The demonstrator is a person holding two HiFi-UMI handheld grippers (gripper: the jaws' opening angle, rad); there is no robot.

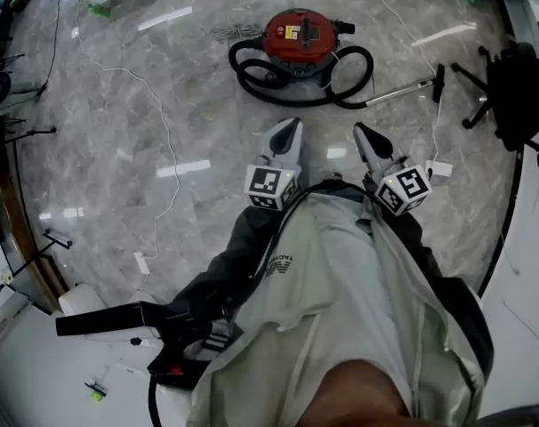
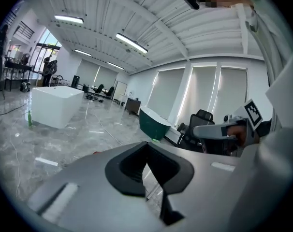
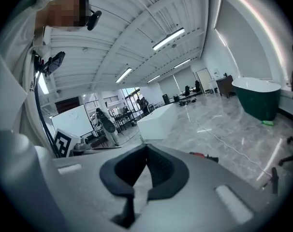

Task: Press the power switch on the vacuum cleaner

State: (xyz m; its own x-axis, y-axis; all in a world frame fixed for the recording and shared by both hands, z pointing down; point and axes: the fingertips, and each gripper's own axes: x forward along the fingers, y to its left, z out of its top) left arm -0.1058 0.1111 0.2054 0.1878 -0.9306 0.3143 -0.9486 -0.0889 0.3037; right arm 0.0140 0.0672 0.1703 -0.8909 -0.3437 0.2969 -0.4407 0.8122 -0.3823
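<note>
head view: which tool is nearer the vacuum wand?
The right tool: the wand lies on the floor just ahead of it, to its right. The left tool is farther off, in line with the vacuum.

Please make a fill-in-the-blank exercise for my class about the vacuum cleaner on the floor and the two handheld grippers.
1. The round vacuum cleaner standing on the grey marble floor has a body coloured ____.
2. A black hose lies coiled ____ the vacuum cleaner.
3. The left gripper and the right gripper hold nothing, and the jaws of each are ____.
4. Neither gripper is ____ the vacuum cleaner; both are held well apart from it, near the person's body.

Missing words: red; around; shut; touching
</note>
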